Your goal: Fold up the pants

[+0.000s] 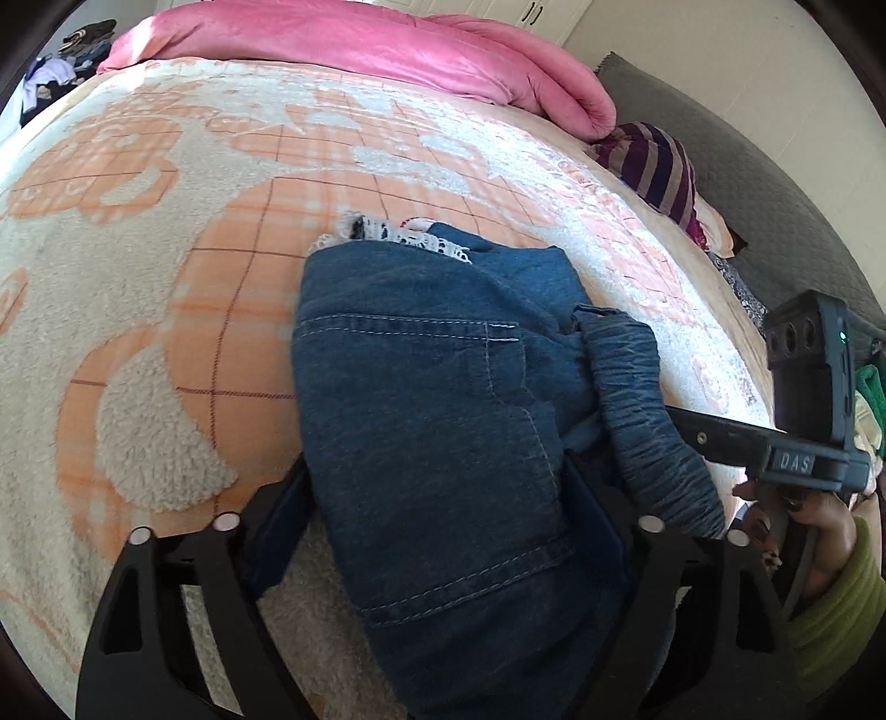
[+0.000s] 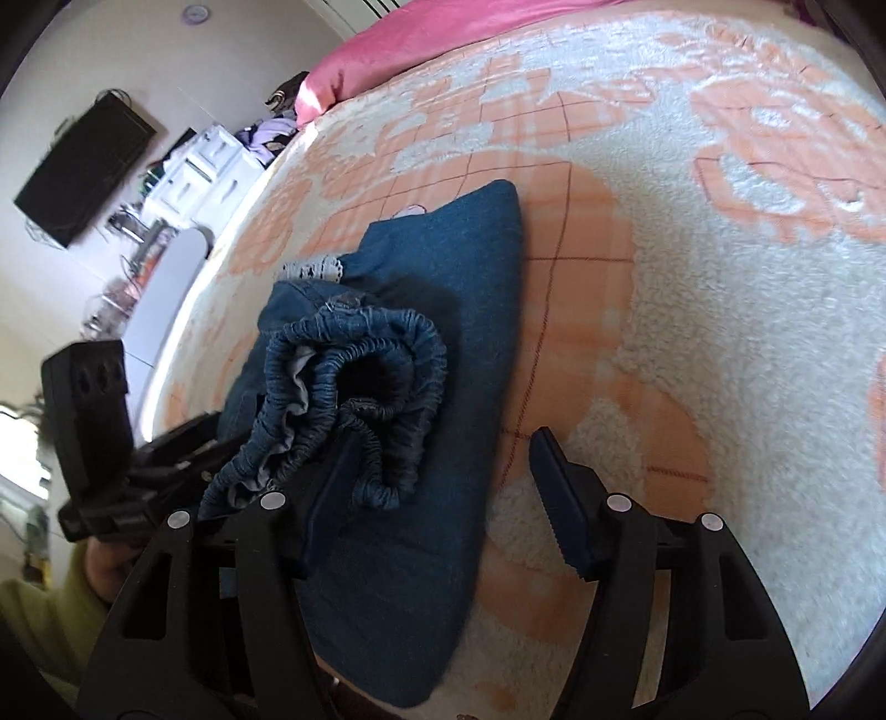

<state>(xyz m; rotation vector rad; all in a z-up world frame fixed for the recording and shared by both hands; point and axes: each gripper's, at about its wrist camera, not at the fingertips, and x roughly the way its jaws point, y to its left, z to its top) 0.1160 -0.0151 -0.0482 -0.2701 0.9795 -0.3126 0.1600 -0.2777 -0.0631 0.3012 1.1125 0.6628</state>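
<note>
The denim pants point(image 1: 443, 421) lie folded in a compact bundle on the fleece blanket point(image 1: 138, 310) with its orange and cream pattern, the gathered elastic waistband point(image 2: 360, 399) bunched on top and a strip of white lace trim point(image 1: 421, 238) showing at the far end. The left gripper point(image 1: 437, 509) has its jaws spread wide, one finger on each side of the bundle near the back pocket. The right gripper point(image 2: 437, 498) is also spread apart, its left finger touching the waistband folds and its right finger over bare blanket. A pink comforter point(image 1: 387, 44) lies across the far side of the bed.
</note>
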